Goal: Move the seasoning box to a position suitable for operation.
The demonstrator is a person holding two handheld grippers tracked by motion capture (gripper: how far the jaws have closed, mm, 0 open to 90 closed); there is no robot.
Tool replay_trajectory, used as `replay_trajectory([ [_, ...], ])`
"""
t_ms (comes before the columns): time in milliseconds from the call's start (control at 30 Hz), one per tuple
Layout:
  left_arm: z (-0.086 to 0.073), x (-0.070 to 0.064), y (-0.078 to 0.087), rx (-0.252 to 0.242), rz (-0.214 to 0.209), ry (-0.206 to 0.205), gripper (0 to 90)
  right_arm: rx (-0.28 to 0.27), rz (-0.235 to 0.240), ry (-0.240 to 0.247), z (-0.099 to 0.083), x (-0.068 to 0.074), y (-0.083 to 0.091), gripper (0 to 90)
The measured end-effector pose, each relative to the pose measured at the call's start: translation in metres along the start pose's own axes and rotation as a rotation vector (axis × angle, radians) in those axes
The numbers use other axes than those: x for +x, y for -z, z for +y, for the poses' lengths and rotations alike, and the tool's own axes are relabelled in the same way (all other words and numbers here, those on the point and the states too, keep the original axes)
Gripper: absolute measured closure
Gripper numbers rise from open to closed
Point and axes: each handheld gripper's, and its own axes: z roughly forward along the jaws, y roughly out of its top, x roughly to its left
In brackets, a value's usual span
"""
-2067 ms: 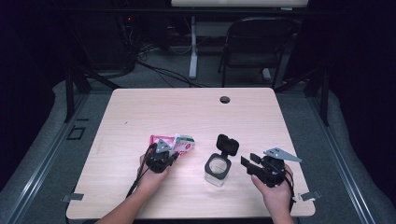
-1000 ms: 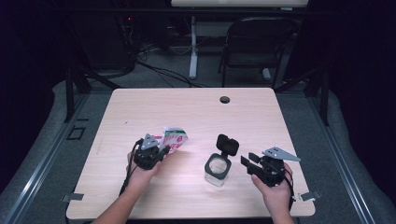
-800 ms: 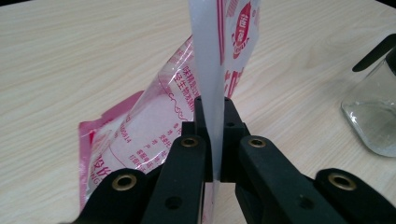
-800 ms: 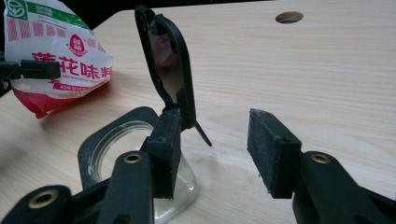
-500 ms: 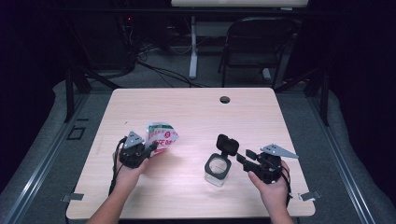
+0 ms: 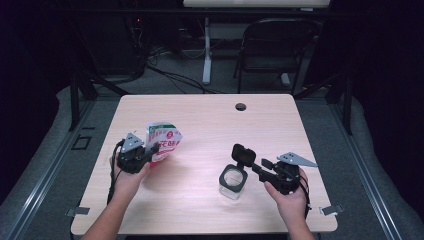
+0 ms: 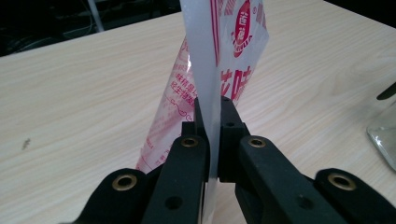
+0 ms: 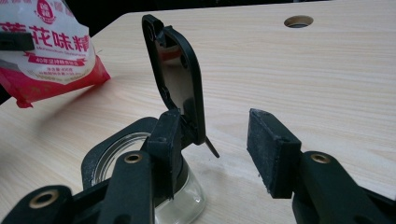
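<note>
My left gripper (image 6: 146, 151) is clenched on the flat edge of the red-and-white printed plastic pouch (image 6: 162, 139), holding it upright over the left side of the pale wooden worktop (image 6: 210, 120). The small clear glass jar (image 6: 232, 181) stands near the front right, its black hinged lid (image 6: 243, 154) already flipped up. Filling it is, I judge, what remains. My right gripper (image 6: 256, 166) is released, jaws spread beside the lid hinge, hand low, pointing left.
</note>
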Motion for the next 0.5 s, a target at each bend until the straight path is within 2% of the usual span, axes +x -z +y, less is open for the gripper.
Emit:
replay_trajectory([
  [200, 0.013, 0.006, 0.011, -0.025, 0.033, -0.009, 90.0, -0.005, 0.004, -0.004, 0.000, -0.001, 0.000, 54.8],
  [500, 0.017, 0.000, 0.013, -0.041, 0.013, -0.015, 90.0, -0.008, 0.004, -0.004, 0.001, -0.001, 0.000, 54.8],
])
